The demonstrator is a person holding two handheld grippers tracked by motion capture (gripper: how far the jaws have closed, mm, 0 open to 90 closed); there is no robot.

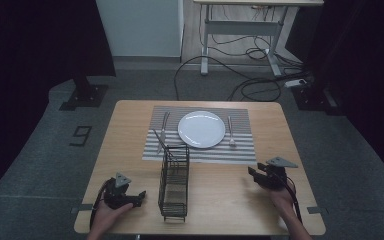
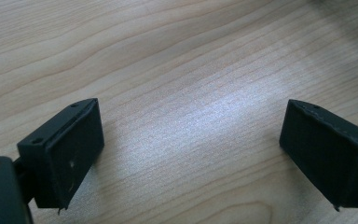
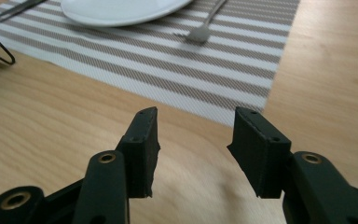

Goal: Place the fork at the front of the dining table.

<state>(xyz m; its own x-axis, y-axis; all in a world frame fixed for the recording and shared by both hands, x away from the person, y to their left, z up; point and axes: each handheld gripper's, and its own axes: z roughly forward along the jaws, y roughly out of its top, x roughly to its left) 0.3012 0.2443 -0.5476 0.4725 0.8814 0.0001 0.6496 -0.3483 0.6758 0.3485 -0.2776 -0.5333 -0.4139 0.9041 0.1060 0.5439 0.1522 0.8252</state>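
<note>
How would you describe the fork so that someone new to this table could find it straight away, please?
Start at the striped placemat on the far half of the wooden table, with the white plate at its centre. The fork lies alone just right of the plate, tines towards the person; the other cutlery lies left of the plate.

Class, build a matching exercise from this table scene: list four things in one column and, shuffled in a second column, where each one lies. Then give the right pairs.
Things:
1. white plate
2. fork
3. knife
4. wire rack

Places:
A. on the bare wood, nearer the person than the placemat
B. right of the plate
C. middle of the placemat
D. left of the plate

Pairs: 1-C, 2-B, 3-D, 4-A
</note>
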